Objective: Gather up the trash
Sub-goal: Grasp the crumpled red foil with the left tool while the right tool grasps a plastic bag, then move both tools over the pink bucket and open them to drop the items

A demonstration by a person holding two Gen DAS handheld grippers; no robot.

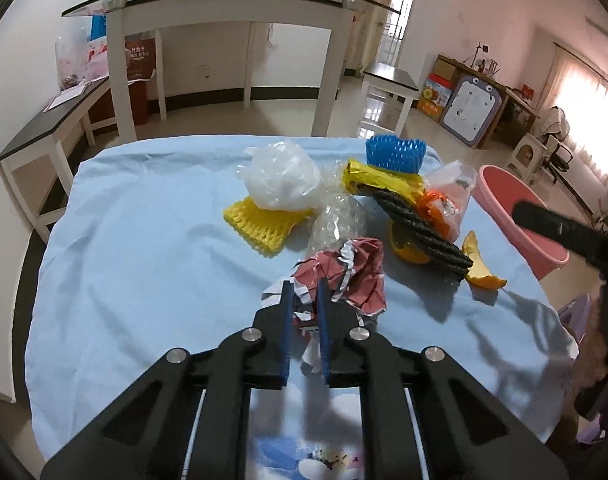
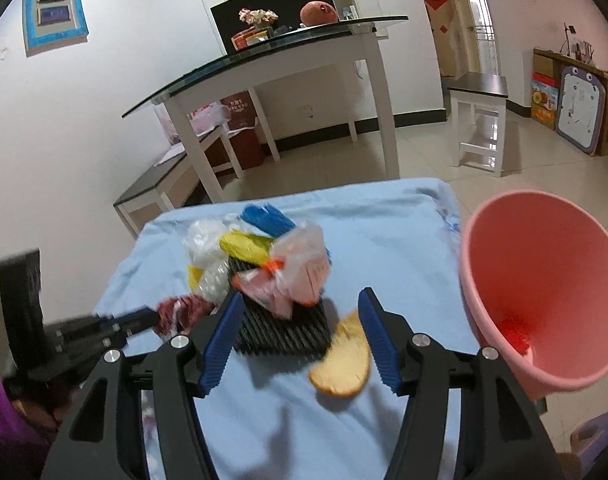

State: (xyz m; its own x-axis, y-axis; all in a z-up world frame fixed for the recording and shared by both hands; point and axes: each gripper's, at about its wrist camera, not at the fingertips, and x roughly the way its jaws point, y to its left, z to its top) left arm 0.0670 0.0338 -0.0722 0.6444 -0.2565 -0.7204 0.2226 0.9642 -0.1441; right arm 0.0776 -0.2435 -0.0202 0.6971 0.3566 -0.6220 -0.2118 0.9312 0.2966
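The left gripper [image 1: 302,289] is a matte black frame of angled linkage arms fastened by four round silver screws; its two narrow fingers [image 1: 286,320] wear ribbed blue pads; thin white rods run beneath the arms; the right gripper [image 2: 299,312] repeats the black linkage, silver screws and serrated blue pads; beside it, a purple sleeve [image 2: 7,432] shows.

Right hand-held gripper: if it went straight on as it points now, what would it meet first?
Probably the orange peel lying between its open fingers, with the black ribbed foam just beyond; depth is uncertain.
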